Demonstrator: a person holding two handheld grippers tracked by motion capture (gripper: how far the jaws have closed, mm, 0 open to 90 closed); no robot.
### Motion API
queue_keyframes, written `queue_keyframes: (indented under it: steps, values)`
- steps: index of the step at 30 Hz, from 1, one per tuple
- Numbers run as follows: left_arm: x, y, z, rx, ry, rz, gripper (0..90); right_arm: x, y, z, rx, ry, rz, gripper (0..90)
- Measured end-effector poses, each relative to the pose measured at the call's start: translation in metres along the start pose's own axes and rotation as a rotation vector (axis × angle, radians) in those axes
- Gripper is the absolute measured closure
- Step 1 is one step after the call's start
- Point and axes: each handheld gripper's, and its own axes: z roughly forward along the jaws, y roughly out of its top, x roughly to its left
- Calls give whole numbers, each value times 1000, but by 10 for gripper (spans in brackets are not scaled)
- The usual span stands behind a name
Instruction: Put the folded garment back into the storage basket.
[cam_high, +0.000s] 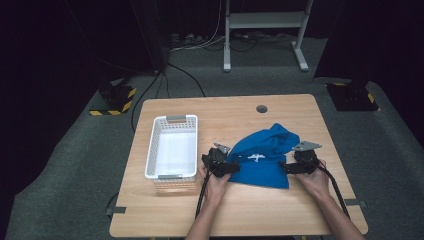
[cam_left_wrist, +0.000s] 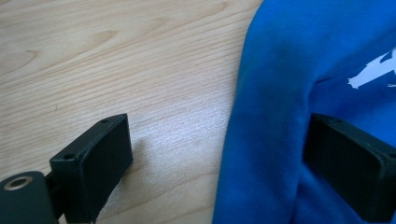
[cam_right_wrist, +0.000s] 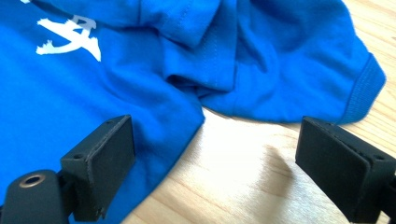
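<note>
Blue cloth: one shirt (cam_high: 263, 157) lies crumpled on the wooden table (cam_high: 250, 210), beside one white basket (cam_high: 172, 146). Two grippers flank it, left gripper (cam_high: 223, 165) and right gripper (cam_high: 295, 166), both spread wide, pinching nothing.

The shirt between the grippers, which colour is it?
The shirt is bright blue with a small white print; the right gripper view shows it best.

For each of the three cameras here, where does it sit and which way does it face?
High view: above the person's side, looking forward and down on the table, basket, blue shirt; forearms, both hands show.
Left gripper view: rides the left tongs, along open jaws at the shirt's edge.
Right gripper view: rides the right tongs, open jaws over the shirt's edge.
All three share the shirt's white print.
</note>
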Motion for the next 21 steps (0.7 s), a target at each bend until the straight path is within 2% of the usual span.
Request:
queue_keyframes:
  steps: [2,3,5,8,10,15,18,21]
  values:
    - [1,0,0,1,-2,-3,82,-2,-1,-1,3,-2,1,114]
    - [2,0,-1,-2,-8,-7,80,-6,-2,-3,10,-9,17,113]
    - [0,1,0,-23,-31,-13,72,-7,0,-5,-15,-7,39,117]
    - [-6,6,4,-10,-24,4,69,2,8,-4,-52,-2,39,121]
    - [-9,7,7,2,-10,18,69,9,14,3,-37,-2,27,120]
    - [-6,6,5,4,0,17,69,20,15,15,-6,5,3,118]
    - [-2,5,4,6,10,7,71,15,12,13,-9,14,13,115]
    - [1,3,3,3,6,-8,74,6,6,7,-8,4,8,114]
